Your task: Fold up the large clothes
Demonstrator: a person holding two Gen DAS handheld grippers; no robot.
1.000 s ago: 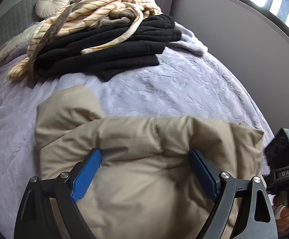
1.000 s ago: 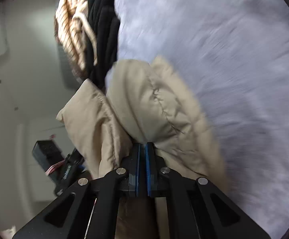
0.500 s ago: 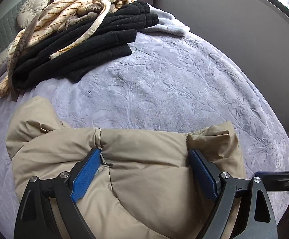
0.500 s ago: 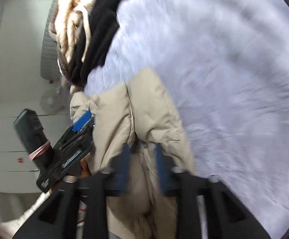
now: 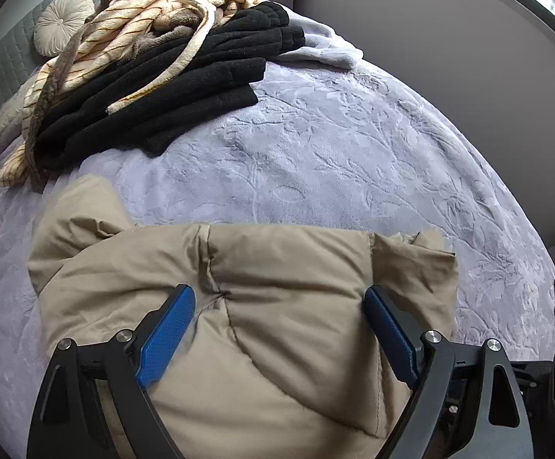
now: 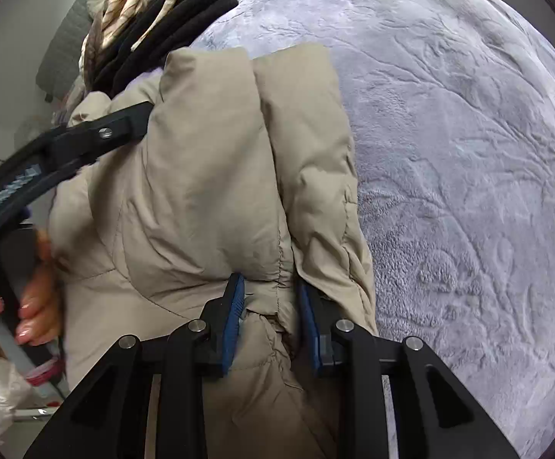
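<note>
Beige padding fills the lower half of both wrist views: the puffer jacket [image 5: 277, 306] I am folding lies bunched on the lavender bedspread [image 5: 354, 160] at the near edge of the bed. My left tool [image 5: 277, 321] straddles a broad quilted section of it with its jaws spread wide; from its own view I read the blue pads as pressed into the fabric on both sides, so I take this as a wide grip that pins the bulk in place while the other hand works, though the fabric hides how firm it is. My right tool [image 6: 270, 306] sits at a seam ridge of the puffer jacket [image 6: 208, 176], its jaws partly apart and just closing in after springing open; a fold of fabric stands between the pads and the left pad looks to touch it, but I cannot tell whether both pads truly bite yet. I judge this to be a regrip, taking a fresh hold on the edge so the next fold can be carried over. From the right wrist I also see the left tool's black body crossing the jacket's far side, with the person's fingers [image 6: 36, 306] on its handle. No basket or box shows anywhere; the only store of things is the heap at the head of the bed, a striped cream blanket [image 5: 155, 11] draped over folded black clothes [image 5: 185, 88], with a round cushion [image 5: 63, 21] behind.
</note>
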